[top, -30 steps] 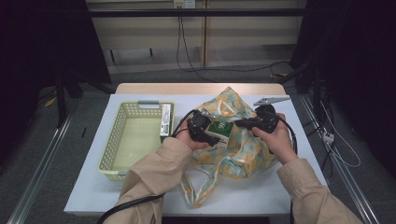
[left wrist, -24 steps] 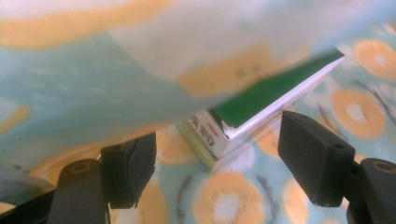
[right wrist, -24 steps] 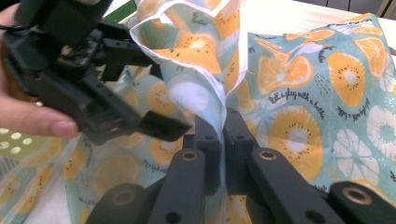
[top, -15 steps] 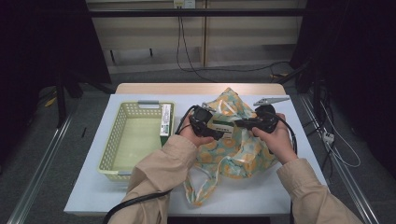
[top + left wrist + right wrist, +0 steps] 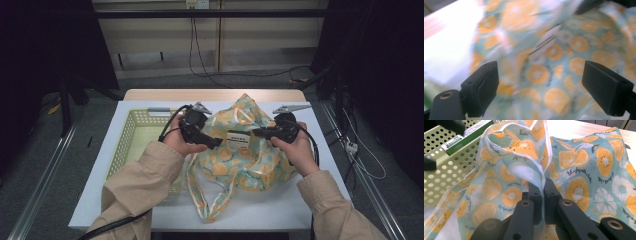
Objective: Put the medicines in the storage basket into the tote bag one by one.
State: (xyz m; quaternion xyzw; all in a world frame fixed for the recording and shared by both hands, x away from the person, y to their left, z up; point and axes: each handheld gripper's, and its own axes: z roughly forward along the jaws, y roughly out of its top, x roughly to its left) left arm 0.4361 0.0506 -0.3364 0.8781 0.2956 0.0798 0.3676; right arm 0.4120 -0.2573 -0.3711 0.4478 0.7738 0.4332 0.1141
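I work on a white tabletop [image 5: 320,195], and the pale green perforated plastic basket [image 5: 131,145] at its left side is my landmark. Just right of the basket slumps the thin fabric tote bag printed with orange slices on pale blue-green [image 5: 250,160], its mouth facing up. My right gripper [image 5: 541,185], on the bag's far side from the basket, is pressed together on the bag's white-edged rim and holds it raised. My left gripper [image 5: 212,144], between basket and bag, has just been opening; it now stands spread with nothing between the jaws. A green-and-white flat box [image 5: 464,137] lies in the basket. I judge the bag is being loaded: hold the rim high and taut. The tabletop's near edge beside the basket offers free room.
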